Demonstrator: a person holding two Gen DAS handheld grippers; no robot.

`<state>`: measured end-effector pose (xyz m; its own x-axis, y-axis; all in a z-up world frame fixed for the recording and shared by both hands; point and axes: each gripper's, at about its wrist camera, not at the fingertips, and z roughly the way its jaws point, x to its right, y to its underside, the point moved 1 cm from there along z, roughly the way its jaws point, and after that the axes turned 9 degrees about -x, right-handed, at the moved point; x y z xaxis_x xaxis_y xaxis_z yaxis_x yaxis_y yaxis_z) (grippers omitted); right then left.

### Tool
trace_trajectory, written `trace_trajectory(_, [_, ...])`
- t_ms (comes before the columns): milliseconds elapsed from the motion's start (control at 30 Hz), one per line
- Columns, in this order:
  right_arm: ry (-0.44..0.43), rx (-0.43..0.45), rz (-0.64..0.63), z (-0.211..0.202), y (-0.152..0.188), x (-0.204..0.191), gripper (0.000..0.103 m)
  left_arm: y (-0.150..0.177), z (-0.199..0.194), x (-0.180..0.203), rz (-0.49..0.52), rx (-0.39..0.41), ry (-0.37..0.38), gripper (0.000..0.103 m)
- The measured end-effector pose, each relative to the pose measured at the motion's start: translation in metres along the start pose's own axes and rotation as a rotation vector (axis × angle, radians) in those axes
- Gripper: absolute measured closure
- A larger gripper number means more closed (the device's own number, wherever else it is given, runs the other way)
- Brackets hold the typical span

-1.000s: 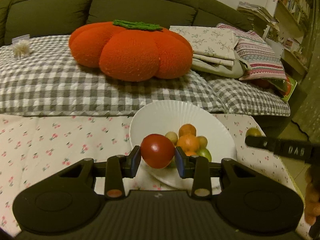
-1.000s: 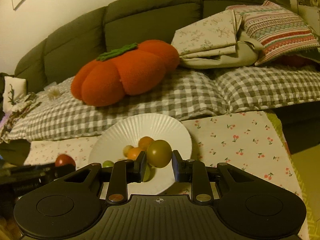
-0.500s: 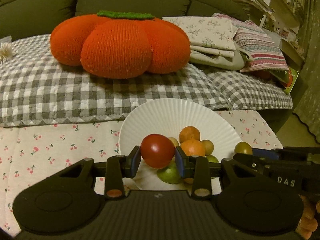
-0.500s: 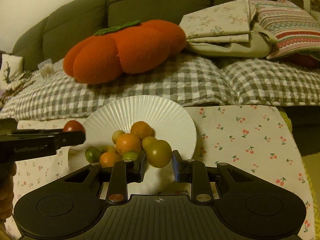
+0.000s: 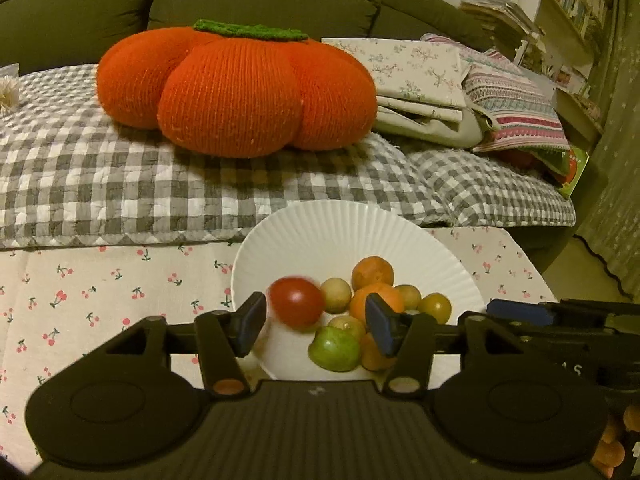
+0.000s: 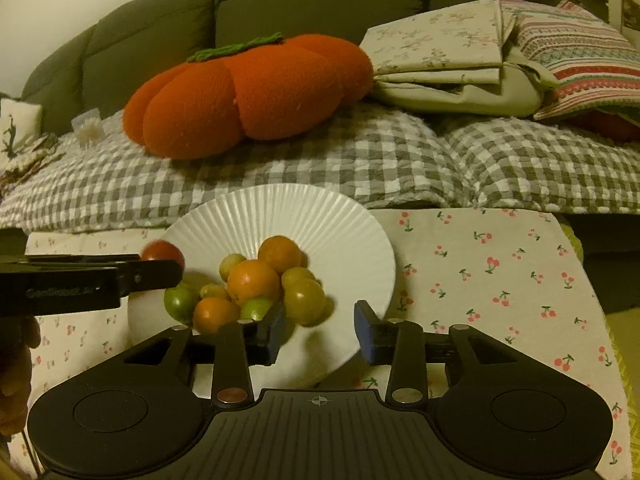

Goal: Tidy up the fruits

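Plate (image 5: 304, 236): white, fluted, on the cherry-print cloth (image 5: 80, 288) in front of the checked sofa cover (image 5: 120, 176). Holds the gathered fruit heap.

Fruit heap (image 6: 256, 284): oranges, small yellow-green fruits, two greener ones at the near side; all inside the rim, touching one another.

Left tongs (image 5: 316, 322): jaws spread apart, gripping nothing. Positioned over the near-left part of the plate.

Red tomato (image 5: 296, 306): blurred, between the spread left fingers, nearer the left one and free of both pads. Probably mid-drop onto the plate's left side; whether already resting on the plate cannot be told through the blur. Visible from the right camera just behind the left tongs' tip.

Right tongs (image 6: 320, 330): jaws likewise apart, gripping nothing. Positioned over the near-right rim.

Olive-green fruit (image 6: 305, 301): slightly blurred, at the right edge of the heap, close to the left finger of the right tongs; contact with that pad uncertain.

Orange pumpkin cushion (image 5: 236, 92), folded linens (image 5: 420, 88): on the sofa behind, not part of the job.

Progress: heap collected, last two pieces released at the plate. No loose fruit seen on the cloth in either view. Remaining, by judgement: both pieces to settle without rolling off, tongs to clear.
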<state>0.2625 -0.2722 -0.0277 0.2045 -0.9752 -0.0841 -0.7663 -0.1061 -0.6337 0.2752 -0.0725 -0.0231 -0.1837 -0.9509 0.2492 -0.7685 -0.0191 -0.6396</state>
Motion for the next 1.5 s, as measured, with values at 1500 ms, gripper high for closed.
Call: trace_trajectory(1500, [-0.082,0.054,0.075,-0.113,0.049,-0.042,0.041,0.114,-0.152,0.023,-0.085,0.070,-0.334,0.025])
